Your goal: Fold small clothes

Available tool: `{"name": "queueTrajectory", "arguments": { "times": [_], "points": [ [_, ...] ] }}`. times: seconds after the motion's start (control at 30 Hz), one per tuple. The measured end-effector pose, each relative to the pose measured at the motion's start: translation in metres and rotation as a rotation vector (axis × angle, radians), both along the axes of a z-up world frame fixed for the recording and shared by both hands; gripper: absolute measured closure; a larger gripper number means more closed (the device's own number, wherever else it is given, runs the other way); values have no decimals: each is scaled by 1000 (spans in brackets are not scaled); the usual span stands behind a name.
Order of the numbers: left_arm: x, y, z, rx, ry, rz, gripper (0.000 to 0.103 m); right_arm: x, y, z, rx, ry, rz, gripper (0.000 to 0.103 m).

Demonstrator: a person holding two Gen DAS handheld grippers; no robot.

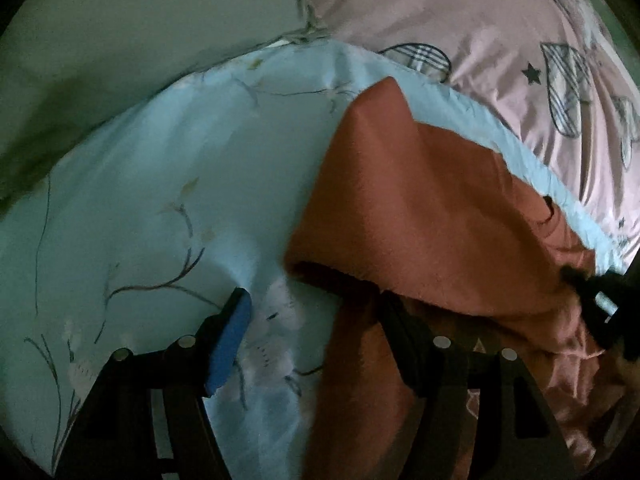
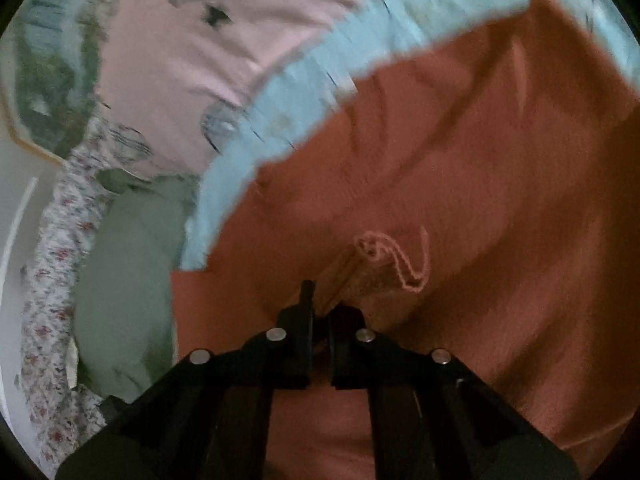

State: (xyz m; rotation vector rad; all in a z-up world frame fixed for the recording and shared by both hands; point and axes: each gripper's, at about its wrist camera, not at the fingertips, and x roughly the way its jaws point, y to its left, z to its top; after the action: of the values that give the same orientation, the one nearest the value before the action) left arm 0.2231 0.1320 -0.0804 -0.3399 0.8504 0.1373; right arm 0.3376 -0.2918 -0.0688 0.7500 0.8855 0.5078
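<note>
Your left gripper [image 1: 308,332] has its fingers spread wide. One blue-padded finger [image 1: 228,344] rests on the light blue floral quilt [image 1: 160,200]; the other is tucked under the edge of the rust-orange garment [image 1: 420,208], so nothing is clamped. The garment lies on the quilt on the bed, partly lifted and draped, with a pink patterned duvet [image 1: 480,20] beyond it.

Your right gripper [image 2: 320,308] has its fingers almost together on the garment's [image 2: 480,160] waistband, near the pink drawstring [image 2: 404,256]; it looks like a pinch on the cloth, though blur hides the contact.

Handling guess: a soft, light, limp knit that will sag and bunch rather than hold a crease. Grip hems or corners rather than mid-panel, and stay off the drawstring, which will likely slip.
</note>
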Motion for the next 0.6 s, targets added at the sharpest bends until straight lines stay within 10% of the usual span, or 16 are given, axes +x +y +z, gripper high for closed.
{"name": "queueTrajectory", "arguments": {
  "times": [0.17, 0.47, 0.6],
  "points": [
    [14, -12, -1, 44, 16, -37, 36, -31, -50, 56, -63, -199, -124, 97],
    [20, -20, -4, 113, 1, -16, 39, -32, -86, 6, -189, -61, -166, 97],
    [14, -19, -4, 103, -18, -25, 39, -36, -92, 20, -183, -133, -196, 97]
  ]
}}
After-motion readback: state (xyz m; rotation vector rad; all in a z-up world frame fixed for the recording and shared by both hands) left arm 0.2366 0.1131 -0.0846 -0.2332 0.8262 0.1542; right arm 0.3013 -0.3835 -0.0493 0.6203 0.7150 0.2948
